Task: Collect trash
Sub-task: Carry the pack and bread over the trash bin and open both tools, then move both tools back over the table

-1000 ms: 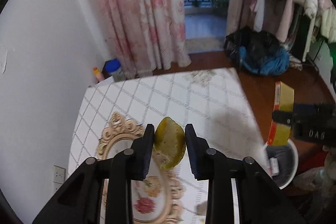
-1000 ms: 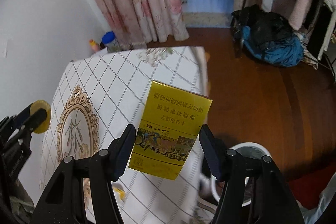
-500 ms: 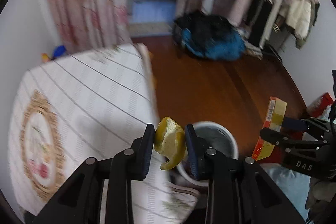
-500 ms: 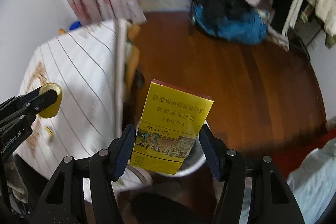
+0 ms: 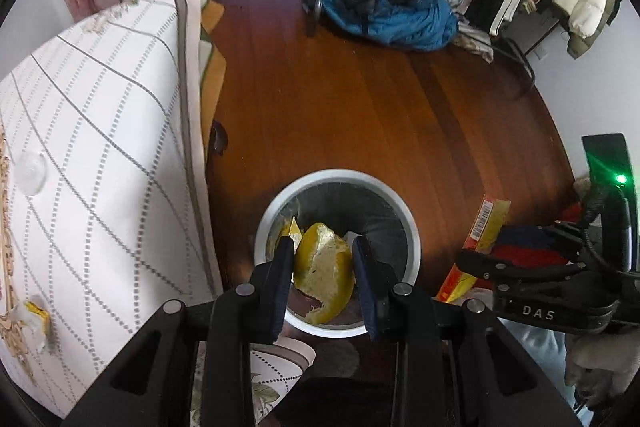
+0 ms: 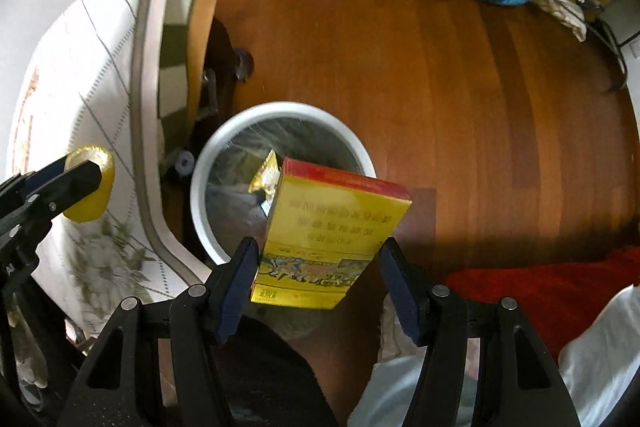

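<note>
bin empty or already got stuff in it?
Not empty. The white bin has a dark liner, with a gold wrapper and other scraps lying inside. How full it is, cannot tell.

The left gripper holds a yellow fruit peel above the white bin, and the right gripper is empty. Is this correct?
Not quite. The right gripper is not empty: the right wrist view shows it holding a yellow box. The left gripper does hold the fruit peel above the white bin.
</note>
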Demonstrator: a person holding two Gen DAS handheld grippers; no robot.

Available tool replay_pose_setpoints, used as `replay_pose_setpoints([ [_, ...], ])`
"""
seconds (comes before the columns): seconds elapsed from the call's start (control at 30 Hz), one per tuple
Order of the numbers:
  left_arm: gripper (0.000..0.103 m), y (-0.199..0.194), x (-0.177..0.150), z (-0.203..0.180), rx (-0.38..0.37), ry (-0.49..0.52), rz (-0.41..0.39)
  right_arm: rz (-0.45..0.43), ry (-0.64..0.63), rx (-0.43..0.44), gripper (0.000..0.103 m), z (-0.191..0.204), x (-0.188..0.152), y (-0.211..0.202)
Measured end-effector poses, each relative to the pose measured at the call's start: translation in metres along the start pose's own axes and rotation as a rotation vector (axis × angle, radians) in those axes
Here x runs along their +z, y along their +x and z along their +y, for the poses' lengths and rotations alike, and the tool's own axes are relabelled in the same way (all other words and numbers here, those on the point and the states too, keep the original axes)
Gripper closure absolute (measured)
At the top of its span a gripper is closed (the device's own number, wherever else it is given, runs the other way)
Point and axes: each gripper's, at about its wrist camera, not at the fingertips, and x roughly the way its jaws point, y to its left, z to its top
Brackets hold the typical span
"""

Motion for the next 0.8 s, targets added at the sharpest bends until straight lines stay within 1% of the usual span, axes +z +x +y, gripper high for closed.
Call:
replay_pose_setpoints([
  [0.13,0.076,0.017,0.001,-0.002,-0.004,0.004,0.034,0.032,0.006,0.019,0.039,-0.001,0.005,0.018],
  [0.23,0.072,0.024,0.002,-0.001,-0.017,0.005,0.054,0.055,0.009,0.032,0.039,0.0,0.008,0.032],
  [0.37,0.069,0.029,0.002,0.002,-0.008,0.001,0.074,0.086,0.011,0.048,0.039,0.003,0.011,0.044],
  [0.4,0.065,0.029,0.003,0.003,-0.002,0.004,0.077,0.097,0.013,0.055,0.039,0.002,0.011,0.045],
  [0.43,0.063,0.029,0.003,0.004,0.01,0.007,0.076,0.101,0.019,0.054,0.035,0.002,0.009,0.045],
  [0.47,0.06,0.029,0.003,0.004,0.014,0.011,0.074,0.101,0.026,0.047,0.027,0.001,0.008,0.045],
  [0.5,0.044,0.029,0.003,0.005,0.019,0.015,0.07,0.099,0.033,0.042,0.025,0.001,0.008,0.045],
  [0.53,0.022,0.028,0.003,0.005,0.032,0.021,0.063,0.095,0.042,0.034,0.022,0.0,0.008,0.043],
  [0.57,0.012,0.027,0.002,0.005,0.043,0.031,0.059,0.09,0.053,0.025,0.017,-0.001,0.007,0.041],
  [0.6,0.006,0.027,0.002,0.005,0.048,0.035,0.057,0.083,0.067,0.012,0.013,-0.003,0.006,0.038],
  [0.63,0.006,0.027,0.001,0.005,0.053,0.04,0.055,0.078,0.077,-0.001,0.007,-0.005,0.005,0.036],
  [0.67,0.006,0.026,0.001,0.005,0.058,0.044,0.056,0.073,0.09,-0.022,0.004,-0.006,0.003,0.032],
  [0.8,0.006,0.022,-0.002,0.004,0.068,0.055,0.048,0.052,0.13,-0.069,0.004,-0.007,-0.004,0.023],
])
